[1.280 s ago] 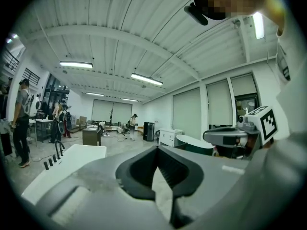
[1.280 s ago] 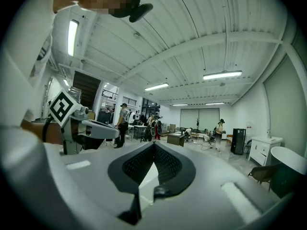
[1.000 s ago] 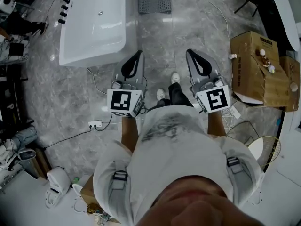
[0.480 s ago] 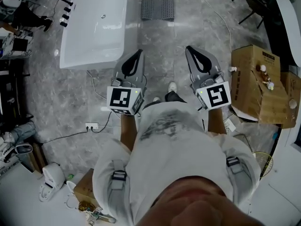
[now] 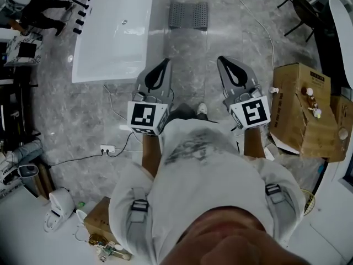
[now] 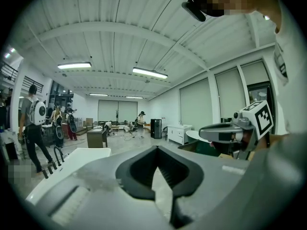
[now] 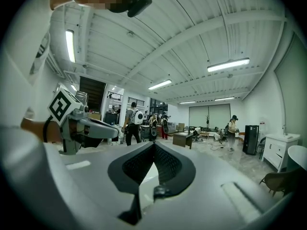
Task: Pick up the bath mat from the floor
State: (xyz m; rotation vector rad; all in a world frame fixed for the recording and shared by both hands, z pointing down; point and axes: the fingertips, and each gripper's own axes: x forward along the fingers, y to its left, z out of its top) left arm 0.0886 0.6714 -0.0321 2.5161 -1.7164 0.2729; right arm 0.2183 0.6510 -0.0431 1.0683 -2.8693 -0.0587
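Nearer now at 12 o'clock lies the grey ribbed bath mat (image 5: 188, 16); open the shut, empty left tongs (image 5: 164, 64) and right tongs (image 5: 222, 61) before stooping.

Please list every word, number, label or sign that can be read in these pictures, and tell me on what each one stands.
No text can be read.
Cardboard box: small dark print on its top, too small to read.
Shirt: grey print, too blurred to read.
Left marker cube and right marker cube: black-and-white squares, no letters.
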